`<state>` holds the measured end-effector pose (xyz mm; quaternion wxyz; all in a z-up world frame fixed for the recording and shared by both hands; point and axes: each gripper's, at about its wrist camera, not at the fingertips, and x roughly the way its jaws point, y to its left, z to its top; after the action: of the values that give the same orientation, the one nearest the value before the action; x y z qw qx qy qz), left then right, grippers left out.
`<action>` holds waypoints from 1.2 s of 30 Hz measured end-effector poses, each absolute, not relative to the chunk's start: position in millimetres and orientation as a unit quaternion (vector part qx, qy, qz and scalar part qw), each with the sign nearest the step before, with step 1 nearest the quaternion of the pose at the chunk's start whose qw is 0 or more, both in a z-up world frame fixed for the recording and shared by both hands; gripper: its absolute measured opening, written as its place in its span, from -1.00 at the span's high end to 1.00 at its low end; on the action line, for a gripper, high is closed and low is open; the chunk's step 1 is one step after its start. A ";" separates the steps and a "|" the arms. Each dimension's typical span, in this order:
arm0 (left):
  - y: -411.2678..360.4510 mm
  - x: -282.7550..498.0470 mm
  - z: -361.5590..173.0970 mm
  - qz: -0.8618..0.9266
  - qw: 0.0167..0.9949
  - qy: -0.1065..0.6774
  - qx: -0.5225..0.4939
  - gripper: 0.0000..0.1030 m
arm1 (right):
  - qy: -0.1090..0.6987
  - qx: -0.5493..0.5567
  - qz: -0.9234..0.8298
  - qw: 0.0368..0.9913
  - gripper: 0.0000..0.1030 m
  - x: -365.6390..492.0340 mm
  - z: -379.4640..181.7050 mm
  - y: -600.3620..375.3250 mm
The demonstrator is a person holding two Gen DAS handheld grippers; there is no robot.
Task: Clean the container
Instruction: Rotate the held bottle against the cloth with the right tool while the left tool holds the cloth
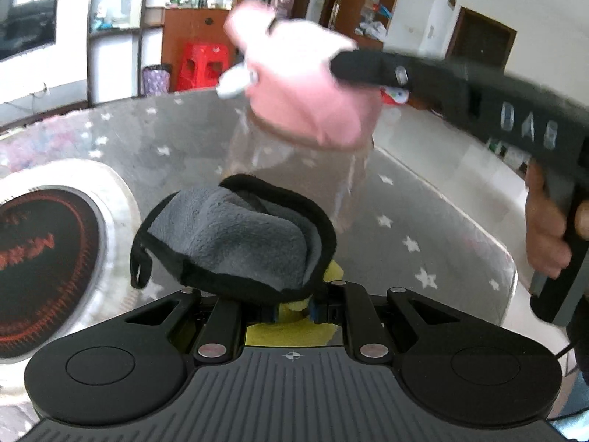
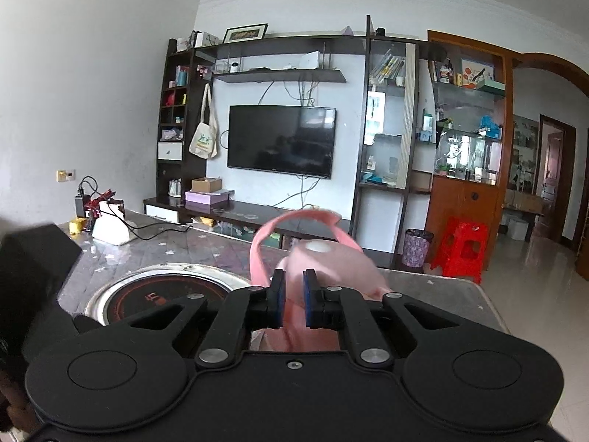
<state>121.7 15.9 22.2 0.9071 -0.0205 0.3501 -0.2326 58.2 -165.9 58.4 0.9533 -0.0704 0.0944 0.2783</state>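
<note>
Right claw (image 2: 293, 294) clamped on pink-lidded container (image 1: 294, 169); left claw (image 1: 291, 307) gripping grey cloth (image 1: 235, 235) just beside it.

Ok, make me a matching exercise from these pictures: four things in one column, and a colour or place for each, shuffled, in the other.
Things:
1. cloth
2. bottle lid
3. stool
4. induction cooker

Descriptions:
A. pink, between the right gripper pads
B. red, standing on the floor
C. grey with black edging, in the left gripper
D. black and red disc set in the table

Pairs: 1-C, 2-A, 3-B, 4-D
</note>
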 end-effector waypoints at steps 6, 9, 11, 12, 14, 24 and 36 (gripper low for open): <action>22.5 121.3 46.0 -0.234 0.916 0.325 -0.022 0.71 | 0.096 -0.070 0.280 0.953 0.78 44.3 64.3 -167.0; 21.9 119.1 53.7 -0.236 0.920 0.313 -0.022 0.71 | 0.100 -0.070 0.279 0.953 0.78 40.5 66.5 -166.9; 21.0 116.4 60.5 -0.235 0.923 0.303 -0.017 0.71 | 0.103 -0.070 0.278 0.953 0.78 38.8 67.8 -167.1; 21.1 114.7 63.4 -0.235 0.925 0.298 -0.016 0.71 | 0.105 -0.073 0.279 0.952 0.78 39.1 68.7 -167.0; 20.4 110.9 68.4 -0.233 0.928 0.290 -0.017 0.71 | 0.109 -0.075 0.280 0.951 0.77 40.8 72.9 -168.9; 9.5 93.1 95.9 -0.238 0.940 0.244 -0.006 0.71 | 0.106 -0.068 0.282 0.951 0.76 48.5 104.0 -179.8; -11.4 77.2 106.0 -0.266 0.939 0.215 0.022 0.71 | 0.079 -0.043 0.290 0.953 0.72 71.5 136.2 -186.6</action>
<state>77.2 -11.4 106.0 0.9394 0.0218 0.2154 -0.2657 71.5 -186.6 136.2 0.9528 -0.0431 0.0786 0.2899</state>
